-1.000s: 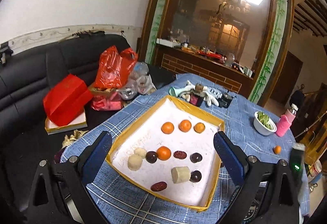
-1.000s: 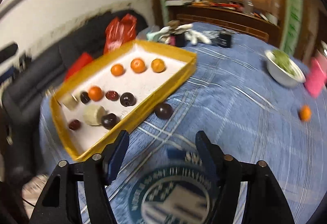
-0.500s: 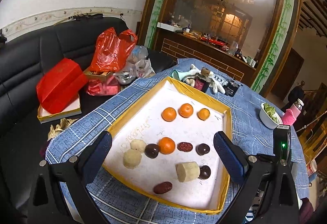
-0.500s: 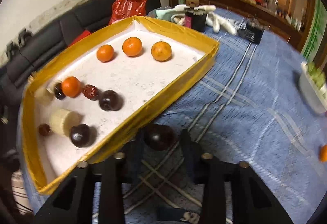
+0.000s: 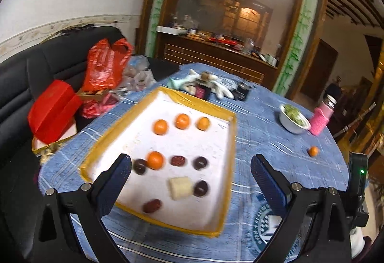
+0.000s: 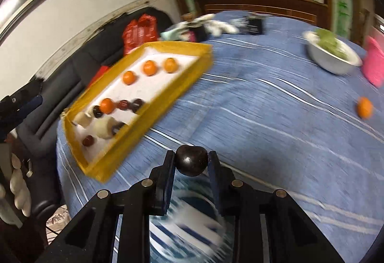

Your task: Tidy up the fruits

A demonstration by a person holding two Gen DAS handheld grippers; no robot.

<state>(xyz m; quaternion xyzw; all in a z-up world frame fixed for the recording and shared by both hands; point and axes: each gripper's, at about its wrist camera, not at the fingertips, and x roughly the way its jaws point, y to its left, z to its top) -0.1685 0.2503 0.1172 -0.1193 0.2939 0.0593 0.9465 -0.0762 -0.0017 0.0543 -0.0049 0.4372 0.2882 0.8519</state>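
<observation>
Right claw [image 6: 191,162] clamped on fruit, left claw [image 5: 190,173] spread wide.

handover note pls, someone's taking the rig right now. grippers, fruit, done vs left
Right gripper: shut on the dark round fruit, held above the blue tablecloth, beside the yellow-rimmed tray.
Left gripper: open, holding nothing, hanging over the tray's near end.
Done: three oranges lined up at the tray's far end; dark fruits, red dates and pale chunks further forward, plus one orange among them.
Left: put the held fruit in the tray; fetch the loose orange on the cloth near the white bowl.
</observation>
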